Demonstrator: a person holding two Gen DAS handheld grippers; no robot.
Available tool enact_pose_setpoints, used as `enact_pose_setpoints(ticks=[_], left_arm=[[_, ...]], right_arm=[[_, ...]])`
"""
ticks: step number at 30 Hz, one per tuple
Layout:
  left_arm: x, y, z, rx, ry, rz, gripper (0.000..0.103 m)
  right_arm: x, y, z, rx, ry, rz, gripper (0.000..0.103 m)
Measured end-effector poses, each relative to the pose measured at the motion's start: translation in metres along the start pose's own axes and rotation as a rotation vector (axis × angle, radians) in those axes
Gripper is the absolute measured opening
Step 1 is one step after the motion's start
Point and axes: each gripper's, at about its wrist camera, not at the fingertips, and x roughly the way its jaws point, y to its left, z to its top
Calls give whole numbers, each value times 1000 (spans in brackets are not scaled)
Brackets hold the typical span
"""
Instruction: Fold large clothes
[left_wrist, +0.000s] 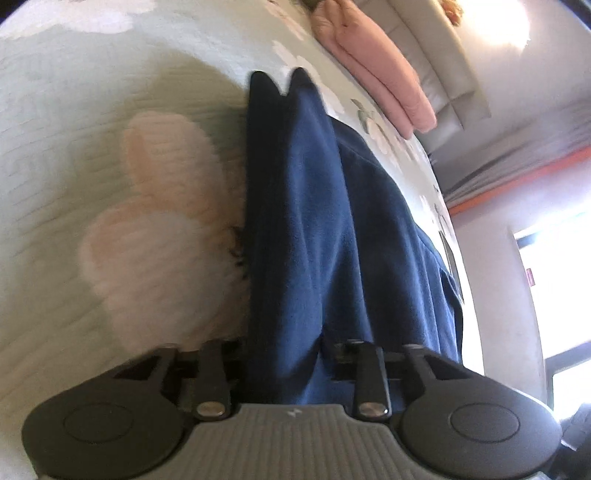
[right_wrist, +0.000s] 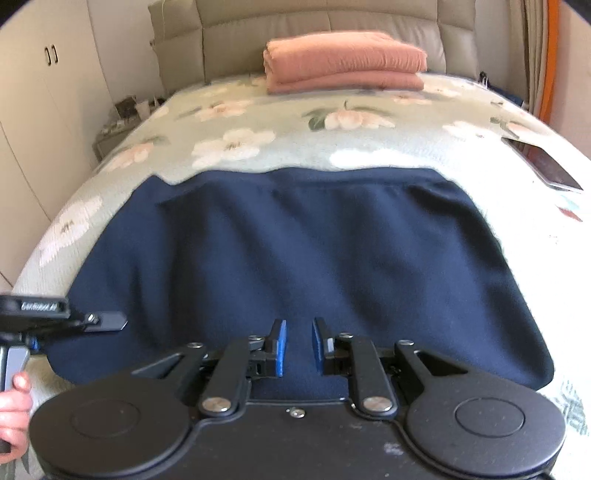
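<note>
your left gripper (left_wrist: 280, 354) has its jaws clamped on the near edge of the navy garment (right_wrist: 295, 251); in the left wrist view the cloth runs straight into the jaws and hides the pads. your right gripper (right_wrist: 297, 349) also sits at the near edge, its blue pads (right_wrist: 281, 347) drawn close together with a narrow gap showing; the cloth lies under and between them, and i cannot tell from either view whether they pinch it.

the garment is spread flat across the near half of the bed (right_wrist: 258, 122), its far hem well short of the pink folded blanket (right_wrist: 343, 62) at the headboard end, its right side near the dark flat thing (right_wrist: 546, 166) at the bed's right edge.

by my reading you are at the start of a fold: near edge gripped, ready to carry toward the far hem. the next move calls for both hands to rise together and travel level, keeping the edge taut so it lands square. check the right grip first.
</note>
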Motion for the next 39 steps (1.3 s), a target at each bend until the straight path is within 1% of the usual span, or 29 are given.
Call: enact_pose_setpoints(ticks=[1, 2, 3, 4, 5, 7, 9, 11, 15, 17, 19, 21, 22, 23, 24, 25, 26, 27, 30, 31, 32, 33, 35, 36, 37, 38, 39], left_arm=[[3, -6, 0, 19, -6, 5, 21], [4, -14, -1, 36, -19, -1, 19], [0, -18, 0, 42, -32, -25, 18], [-7, -26, -1, 39, -54, -72, 18], [-15, -34, 0, 28, -82, -139, 17], [-30, -60, 4, 41, -129, -228, 17], [-32, -93, 9, 99, -147, -247, 17], [-24, -131, 11, 167, -148, -258, 17], [8, -199, -2, 229, -115, -296, 17], [35, -237, -16, 292, -80, -286, 17], [65, -267, -31, 327, -39, -280, 17], [92, -288, -45, 332, -14, -287, 17], [106, -295, -50, 324, -6, -290, 17], [120, -301, -54, 303, 7, -303, 17], [135, -306, -59, 284, 14, -304, 17], [146, -310, -62, 274, 22, -289, 17], [160, -314, -68, 274, 33, -271, 17], [171, -317, -74, 274, 45, -252, 17], [203, -325, -87, 247, 64, -233, 18], [212, -329, -91, 255, 70, -220, 18], [221, -333, -95, 280, 80, -189, 19], [228, -337, -102, 316, 98, -137, 21], [232, -343, -116, 373, 115, -28, 28], [226, -345, -124, 405, 98, 14, 33], [214, -348, -134, 445, 81, 45, 38], [205, -350, -141, 466, 83, 53, 49], [196, -351, -146, 482, 94, 54, 54]], right_arm=[[11, 1, -6, 11, 41, 21, 17], [19, 1, -13, 21, 53, 44, 17], [24, 1, -21, 17, 37, 48, 16], [26, 1, -26, 6, 17, 50, 16], [27, 2, -26, -3, 11, 54, 16], [26, 1, -25, -16, 14, 70, 16], [28, -3, -27, -40, 8, 94, 16], [29, -11, -28, -15, 7, 129, 16], [30, -38, -29, 87, 11, 231, 16], [32, -54, -28, 142, 16, 290, 16], [34, -74, -26, 202, 31, 355, 16], [34, -102, -24, 271, 45, 415, 16], [34, -114, -23, 292, 55, 424, 13], [34, -130, -23, 310, 78, 409, 12], [32, -147, -25, 329, 90, 426, 7], [27, -167, -29, 344, 93, 432, 5], [21, -184, -32, 342, 101, 434, 8], [12, -200, -35, 325, 109, 404, 16], [-10, -245, -41, 291, 115, 337, 16], [-15, -261, -41, 288, 115, 305, 16], [-18, -274, -39, 283, 113, 273, 16], [-20, -284, -33, 272, 107, 239, 16], [-23, -301, -13, 243, 69, 170, 16], [-24, -306, 2, 224, 38, 151, 17], [-24, -307, 16, 199, 13, 143, 18], [-22, -304, 34, 161, -14, 138, 19], [-17, -298, 53, 113, -38, 142, 20]])
